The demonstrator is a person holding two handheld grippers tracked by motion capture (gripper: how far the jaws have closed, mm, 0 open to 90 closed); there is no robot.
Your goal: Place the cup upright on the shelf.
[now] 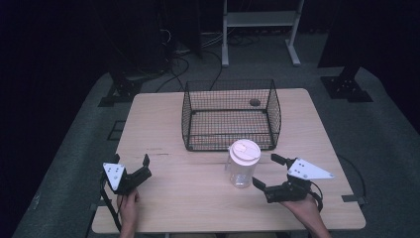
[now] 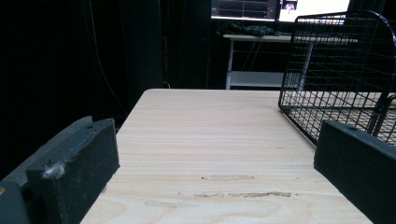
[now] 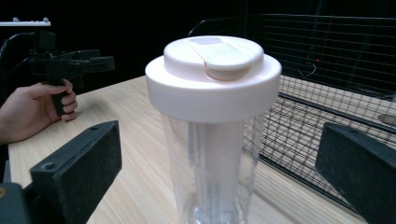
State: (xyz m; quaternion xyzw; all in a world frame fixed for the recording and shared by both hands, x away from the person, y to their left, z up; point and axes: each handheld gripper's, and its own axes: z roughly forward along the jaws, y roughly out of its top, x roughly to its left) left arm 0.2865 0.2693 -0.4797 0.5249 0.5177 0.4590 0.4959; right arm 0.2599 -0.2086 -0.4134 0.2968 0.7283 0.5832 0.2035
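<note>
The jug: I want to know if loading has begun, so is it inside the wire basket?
No, the jug stands on the table just in front of the basket.

One light wooden counter (image 1: 173,198) carried one black wire-mesh basket (image 1: 231,115) and one clear plastic pitcher (image 1: 242,163), which was capped by one pale pink round lid (image 3: 213,74). One small dark round object (image 1: 254,102) lay inside the basket. Two black hand-held grippers were present, the left gripper (image 1: 131,164) and the right gripper (image 1: 267,172), each with two fingers.

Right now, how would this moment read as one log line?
left gripper open, idle | right gripper open, facing jug | jug upright, lid on, before basket | nothing held
</note>
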